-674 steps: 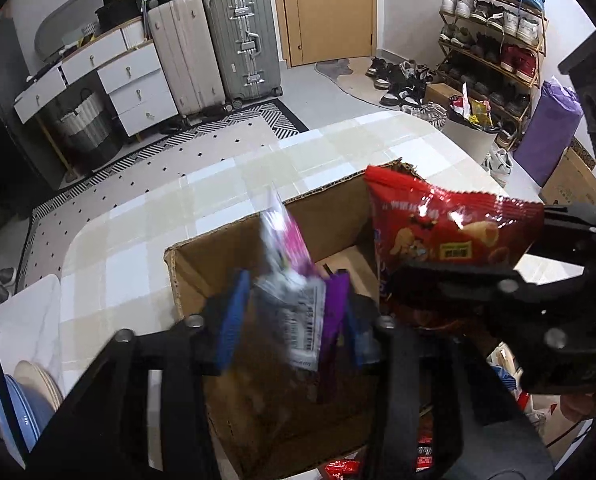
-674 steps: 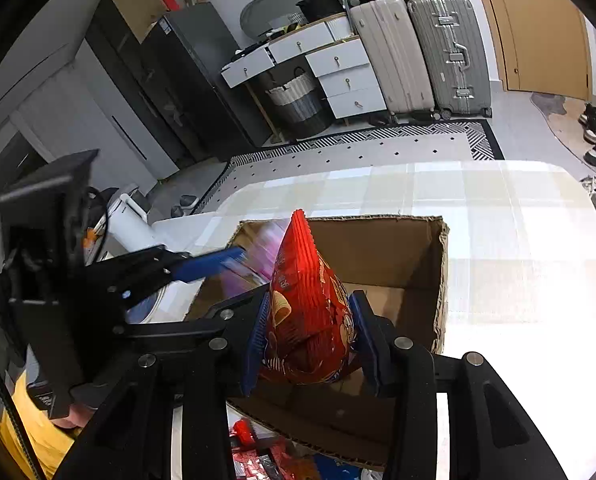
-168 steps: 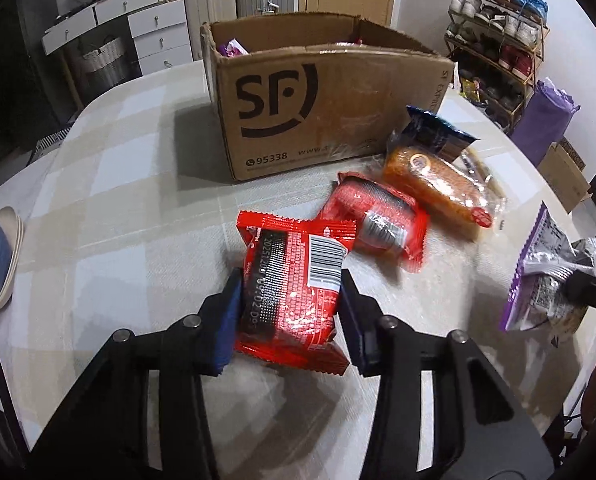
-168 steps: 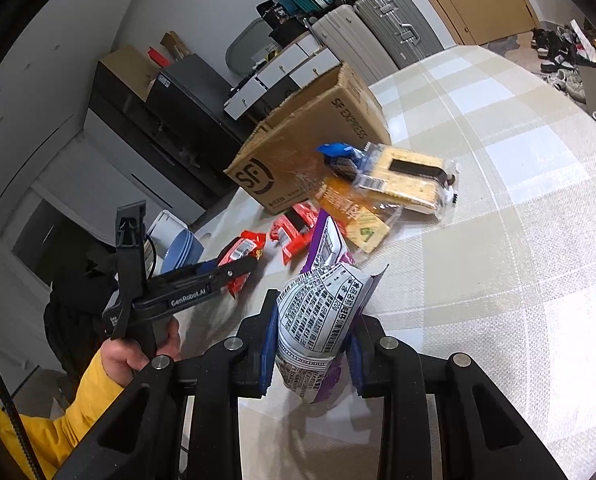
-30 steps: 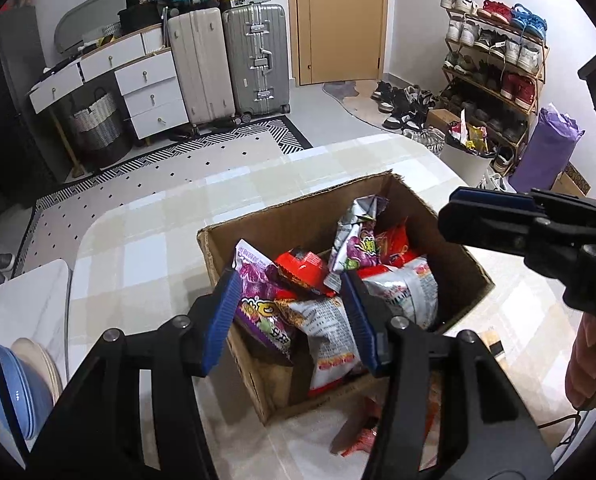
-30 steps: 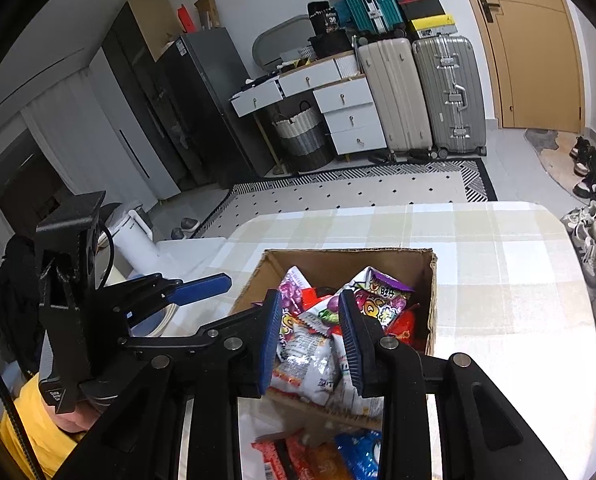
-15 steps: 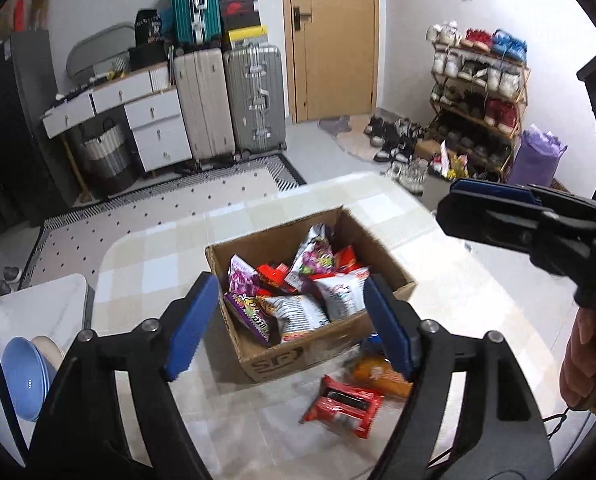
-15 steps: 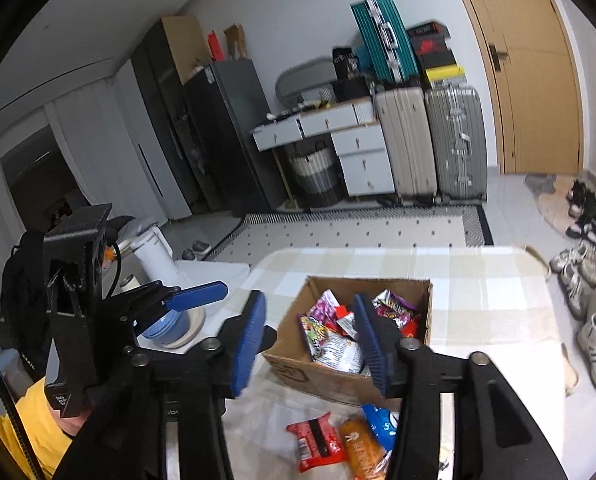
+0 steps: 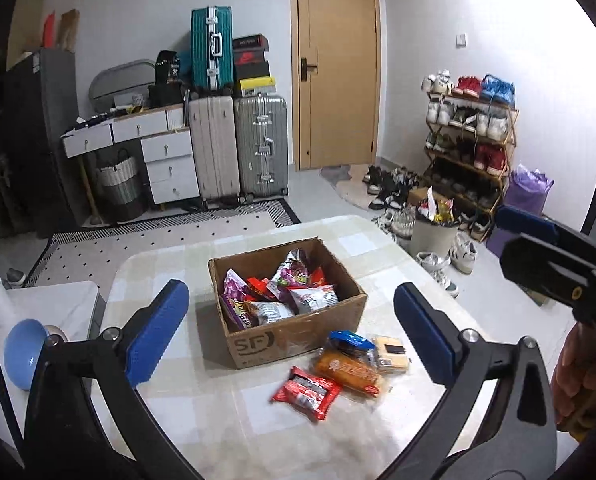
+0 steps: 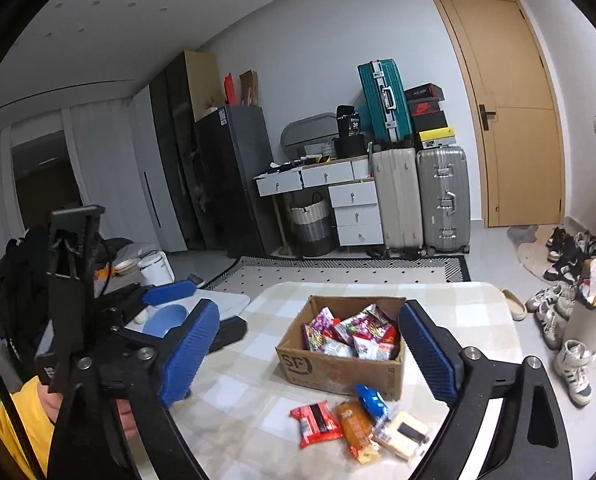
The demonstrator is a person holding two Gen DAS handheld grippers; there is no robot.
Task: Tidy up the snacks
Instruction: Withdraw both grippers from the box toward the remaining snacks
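Observation:
An open cardboard box (image 9: 298, 340) marked SF stands on the checked table (image 9: 218, 400), holding several snack packets (image 9: 282, 296). In front of it lie a red packet (image 9: 305, 392), an orange packet (image 9: 347, 372), a blue packet (image 9: 347, 338) and a pale cracker packet (image 9: 389, 354). My left gripper (image 9: 294, 332) is open and empty, held high above the table. My right gripper (image 10: 309, 356) is open and empty too, also high; the box (image 10: 337, 372) and the loose packets (image 10: 357, 428) lie below it. The right gripper also shows at the right of the left wrist view (image 9: 553, 256).
A blue bowl (image 9: 22, 352) sits on a white stand left of the table. A white bin (image 9: 433, 232), a shoe rack (image 9: 469, 148), suitcases (image 9: 238, 148) and drawers (image 9: 166, 160) stand across the room.
Both grippers have risen and pulled back from the box and opened wider. The red and purple packets I held earlier are now in the box.

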